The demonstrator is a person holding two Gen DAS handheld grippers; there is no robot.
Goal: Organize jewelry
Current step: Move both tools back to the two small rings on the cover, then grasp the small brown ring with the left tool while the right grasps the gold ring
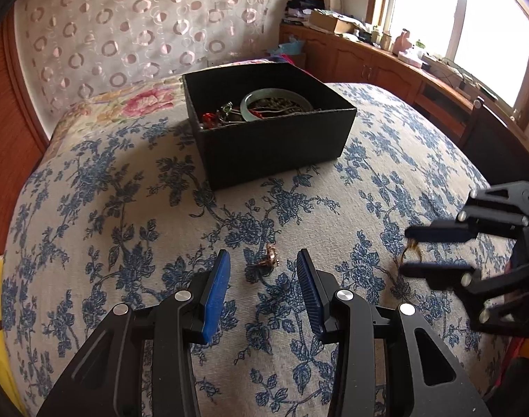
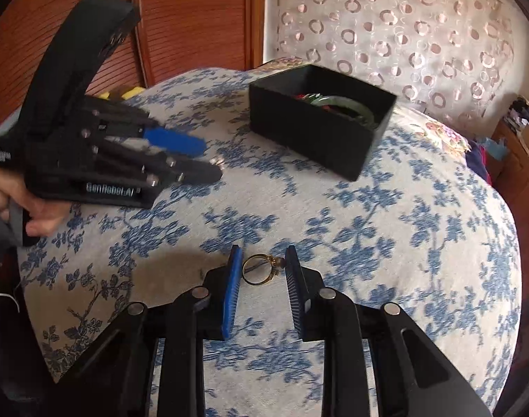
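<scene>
Right gripper (image 2: pixel 261 260) narrowly brackets a gold ring (image 2: pixel 259 270) without clamping it, left gripper (image 1: pixel 262 264) part-open around another ring (image 1: pixel 268 260), on the bed (image 2: pixel 386 226).

White lettering "GenRobot.AI" on side of left gripper (image 2: pixel 209 160) body, seen in right wrist view. Second white marking near its handle unreadable.

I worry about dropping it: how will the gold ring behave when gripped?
The ring looks stiff, thin and light. Its round band may slip or twist between the flat pads. If dropped, the soft bedspread would probably stop it rolling.
</scene>
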